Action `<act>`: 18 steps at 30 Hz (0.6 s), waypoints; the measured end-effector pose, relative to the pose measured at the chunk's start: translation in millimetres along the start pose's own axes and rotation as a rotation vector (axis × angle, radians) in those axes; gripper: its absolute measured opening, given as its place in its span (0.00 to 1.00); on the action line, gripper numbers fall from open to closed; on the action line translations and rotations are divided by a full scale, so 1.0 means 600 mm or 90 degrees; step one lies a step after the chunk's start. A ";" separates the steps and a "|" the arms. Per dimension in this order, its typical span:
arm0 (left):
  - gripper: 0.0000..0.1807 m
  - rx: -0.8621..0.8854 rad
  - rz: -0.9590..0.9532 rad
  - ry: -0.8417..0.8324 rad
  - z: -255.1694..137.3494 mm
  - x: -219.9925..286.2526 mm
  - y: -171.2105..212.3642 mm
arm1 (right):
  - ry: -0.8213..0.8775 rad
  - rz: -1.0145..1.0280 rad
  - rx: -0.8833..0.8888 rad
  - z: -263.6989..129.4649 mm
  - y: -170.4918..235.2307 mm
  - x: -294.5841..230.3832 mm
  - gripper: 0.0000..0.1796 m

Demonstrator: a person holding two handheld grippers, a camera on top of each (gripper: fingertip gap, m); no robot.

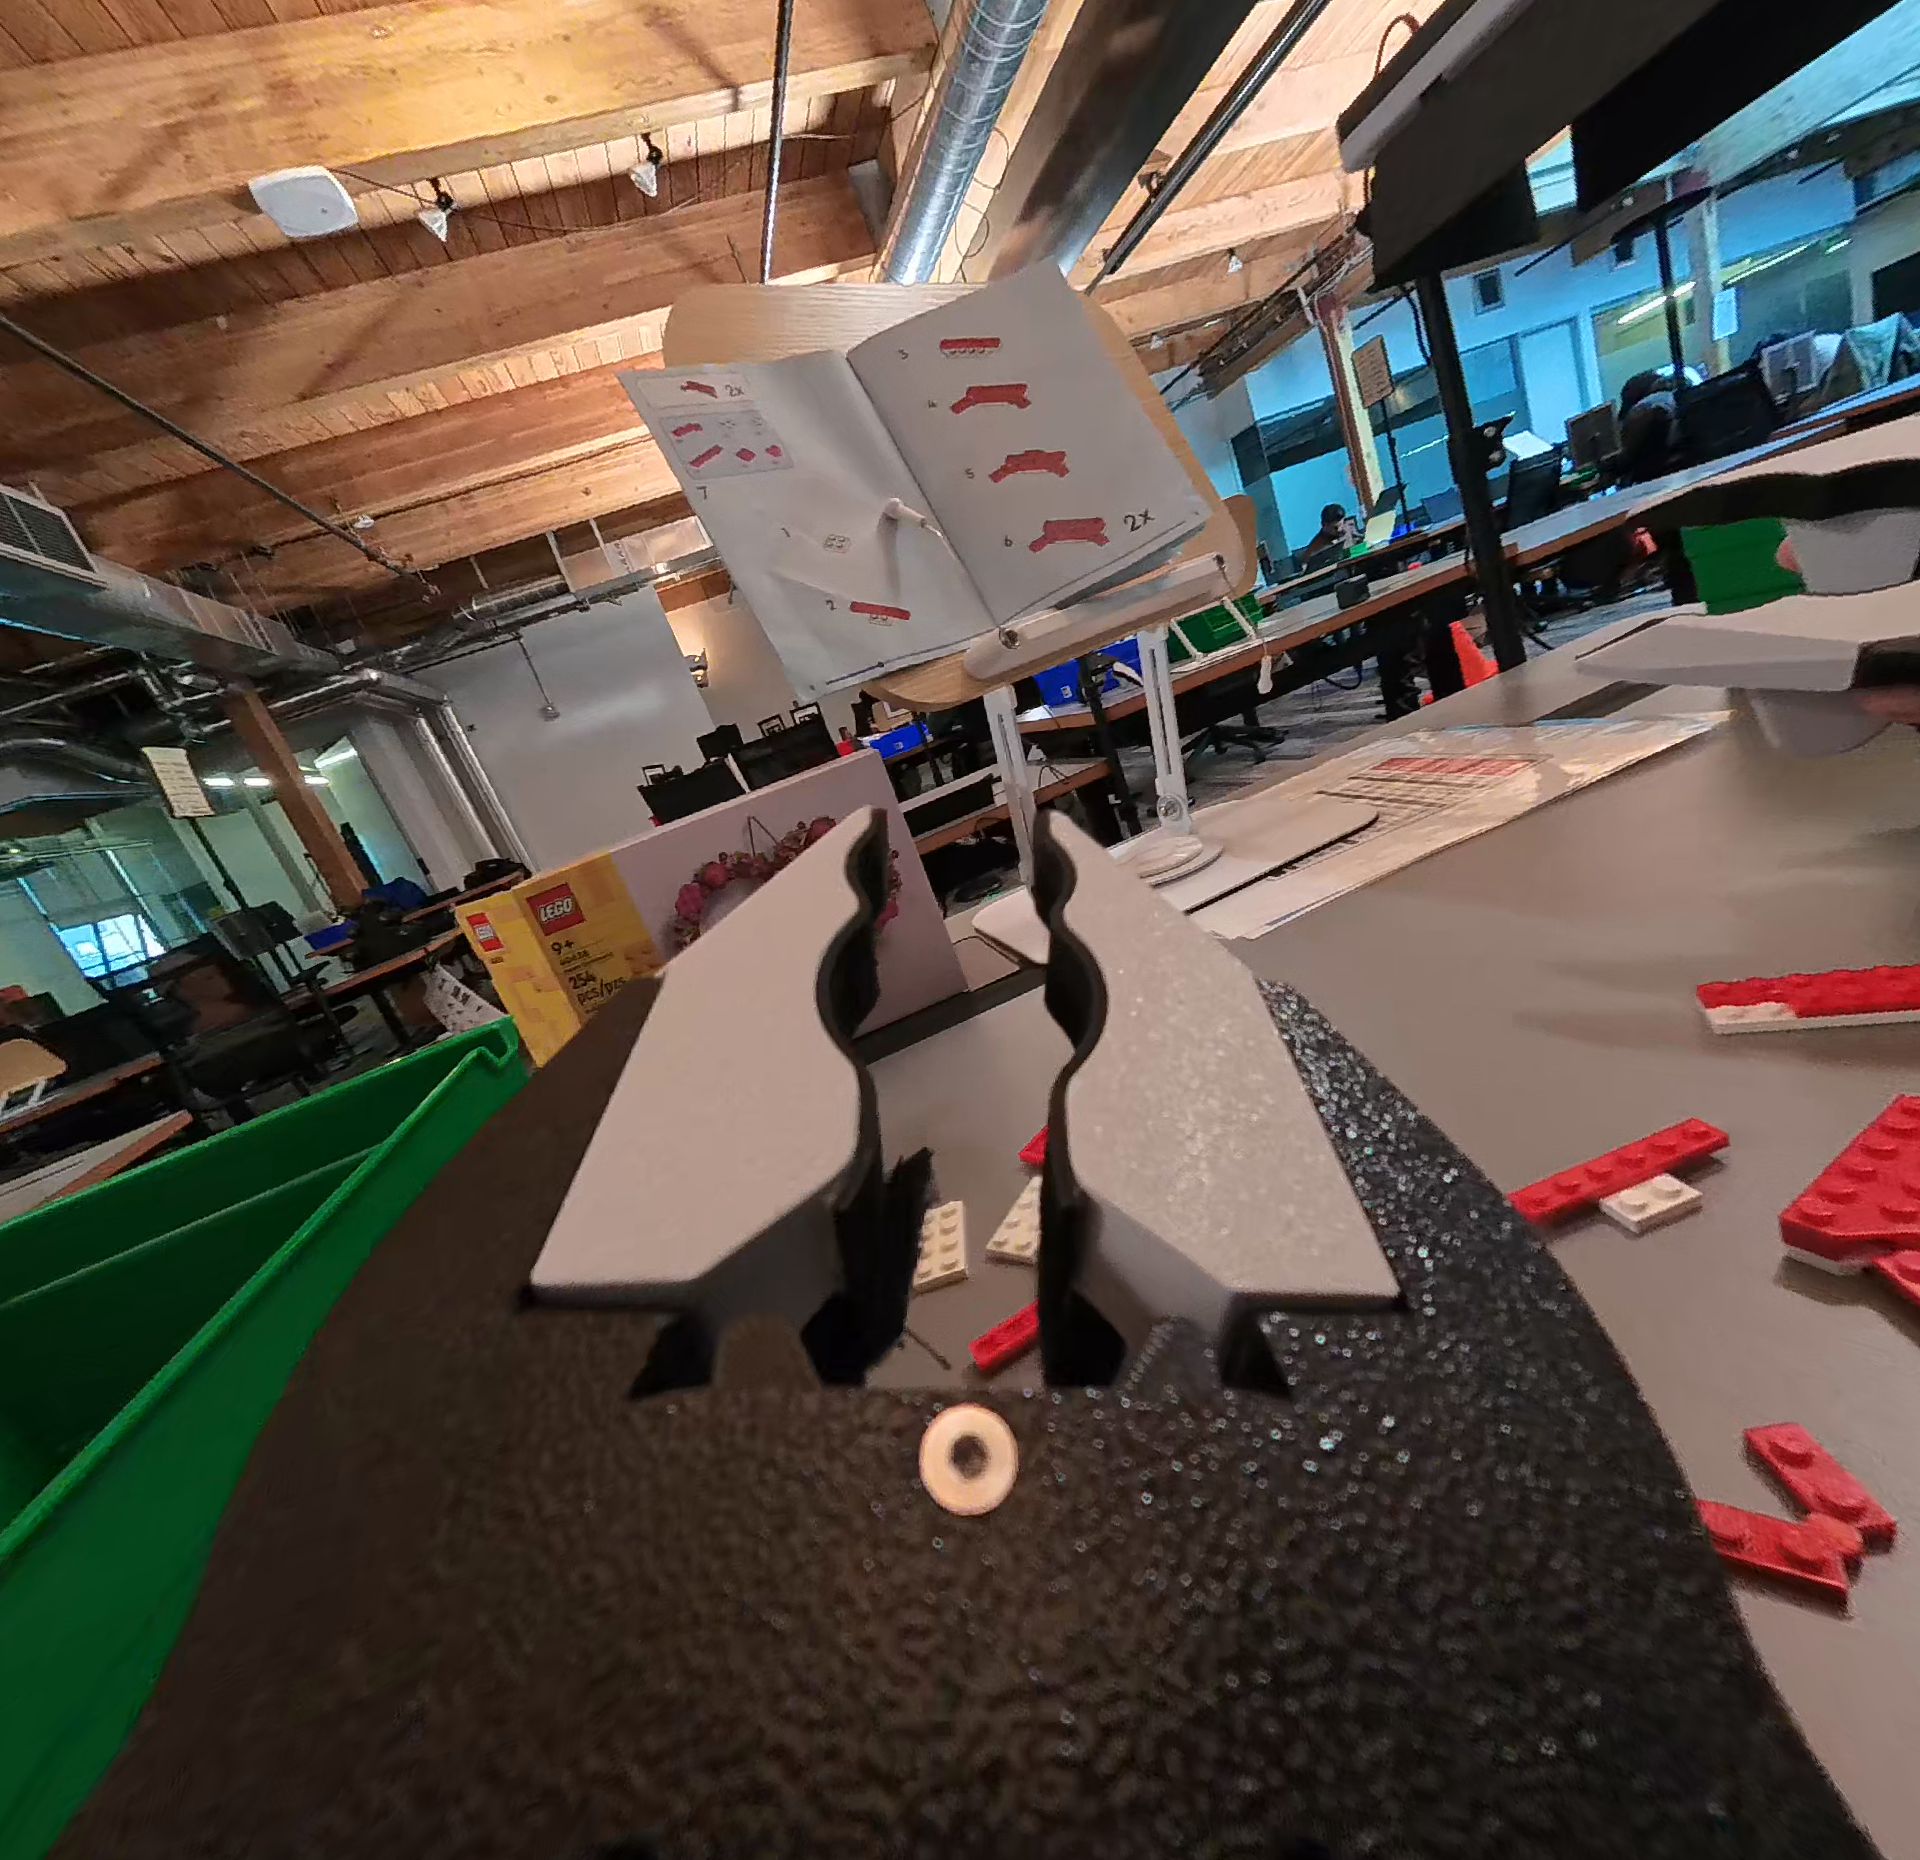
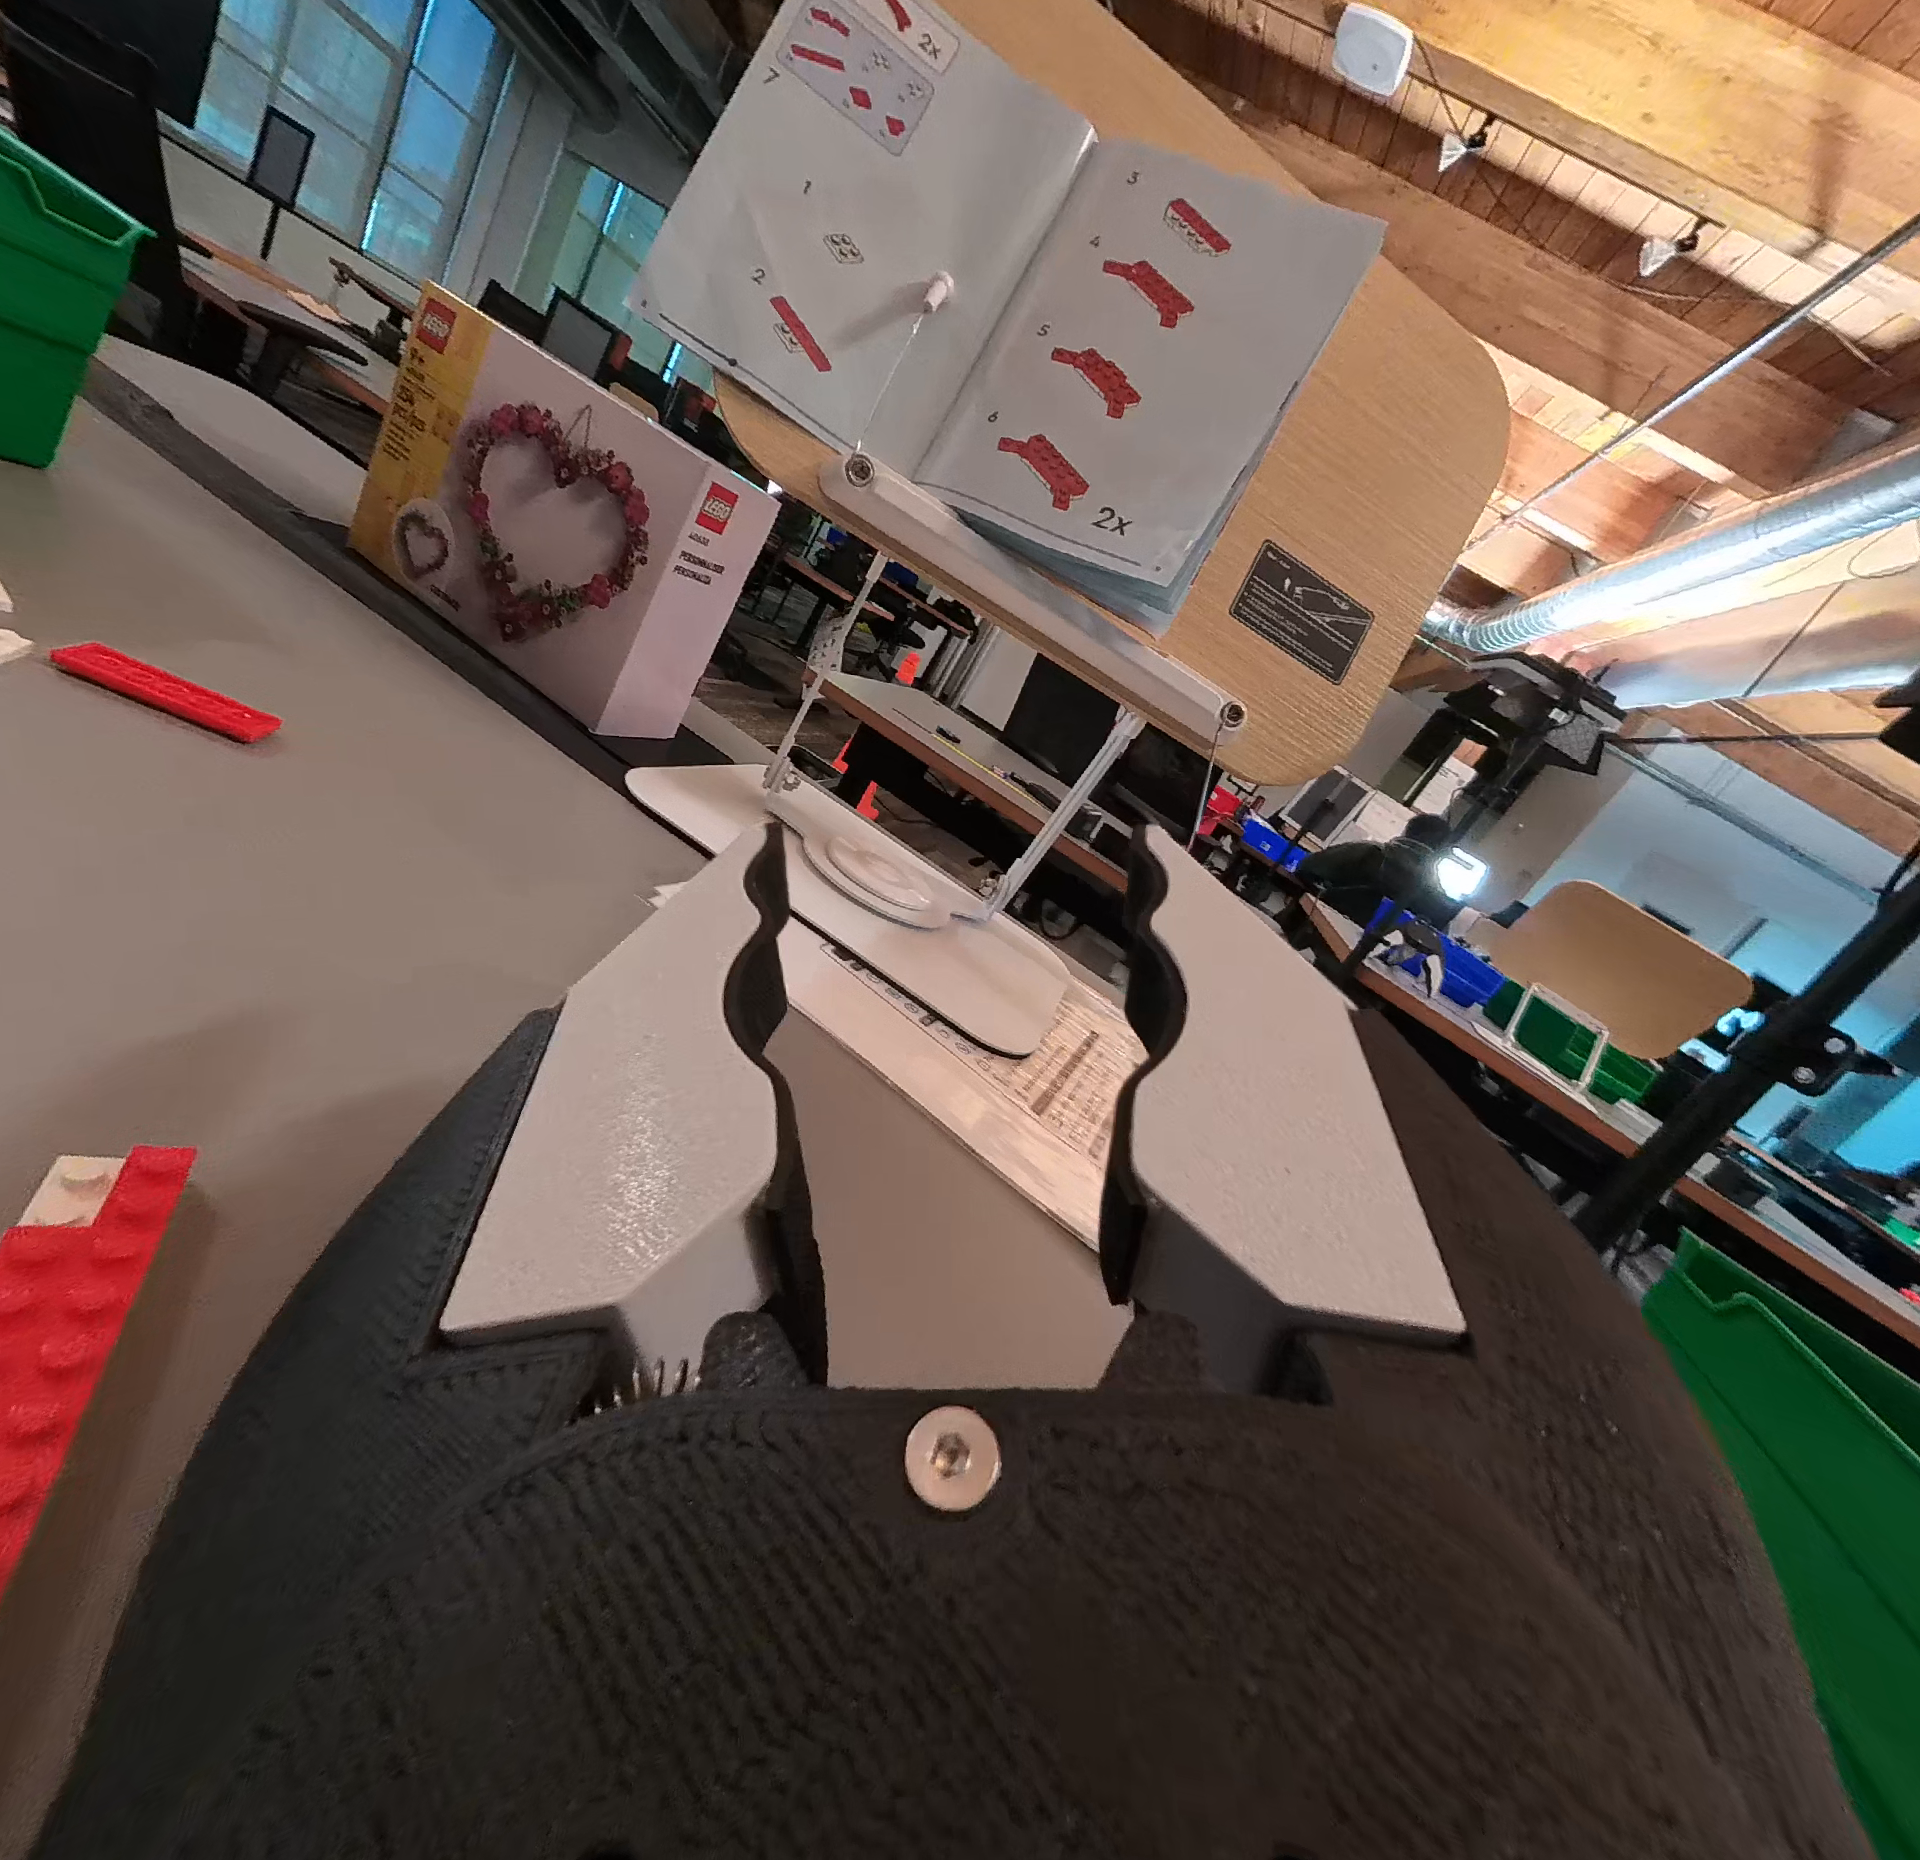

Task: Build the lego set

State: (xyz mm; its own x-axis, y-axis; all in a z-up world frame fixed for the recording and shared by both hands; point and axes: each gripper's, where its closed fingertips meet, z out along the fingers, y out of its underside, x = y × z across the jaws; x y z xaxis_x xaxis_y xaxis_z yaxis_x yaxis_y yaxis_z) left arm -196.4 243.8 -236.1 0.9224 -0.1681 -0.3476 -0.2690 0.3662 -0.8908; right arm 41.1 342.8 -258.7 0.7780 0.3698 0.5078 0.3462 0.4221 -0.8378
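My left gripper [image 1: 961,854] sits low over the grey tabletop [image 1: 1558,979], fingers parted by a narrow gap, nothing between them. Through that gap I see two small white studded plates [image 1: 940,1244] and a thin red plate [image 1: 1003,1335] lying flat on the table, under the fingers rather than in them.

To the right of it the loose parts are spread out — a long red plate joined crosswise to a small white plate [image 1: 1621,1176], a wide red wedge plate [image 1: 1860,1187], a red angled plate assembly [image 1: 1797,1509] nearer the camera, and a red-over-white strip [image 1: 1813,998] farther back. A green plastic bin [image 1: 187,1322] crowds the left side, touching the view's edge.

My right gripper [image 2: 951,844] is open wider, also empty, pointing at the white base of the wooden book stand [image 2: 1382,522]. The open instruction booklet [image 2: 935,252] rests on that stand, held by a white page clip. A printed sheet [image 2: 1070,1072] lies on the table, partly under the stand's base. The white set box with heart wreath picture [image 2: 561,553] stands upright left of the stand. A flat red plate [image 2: 166,690] lies well apart on the left; a red studded plate with white underlayer [image 2: 62,1322] sits close by the gripper body. Another green bin [image 2: 1808,1447] flanks the right.
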 end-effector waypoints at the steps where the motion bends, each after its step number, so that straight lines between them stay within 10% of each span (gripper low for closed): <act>1: 0.14 0.003 -0.003 0.003 -0.001 0.002 -0.002 | 0.002 -0.005 -0.002 0.000 0.000 0.000 0.36; 18: 0.12 0.008 -0.050 -0.001 -0.003 -0.012 -0.007 | 0.098 -0.027 0.008 -0.115 -0.055 0.014 0.33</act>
State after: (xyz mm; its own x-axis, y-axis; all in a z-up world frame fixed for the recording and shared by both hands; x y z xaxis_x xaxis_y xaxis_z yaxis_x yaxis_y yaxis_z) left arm -202.2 241.9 -230.5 0.9412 -0.1950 -0.2759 -0.1921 0.3631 -0.9117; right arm 72.2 274.7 -240.6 0.8342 0.2200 0.5056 0.3754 0.4450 -0.8130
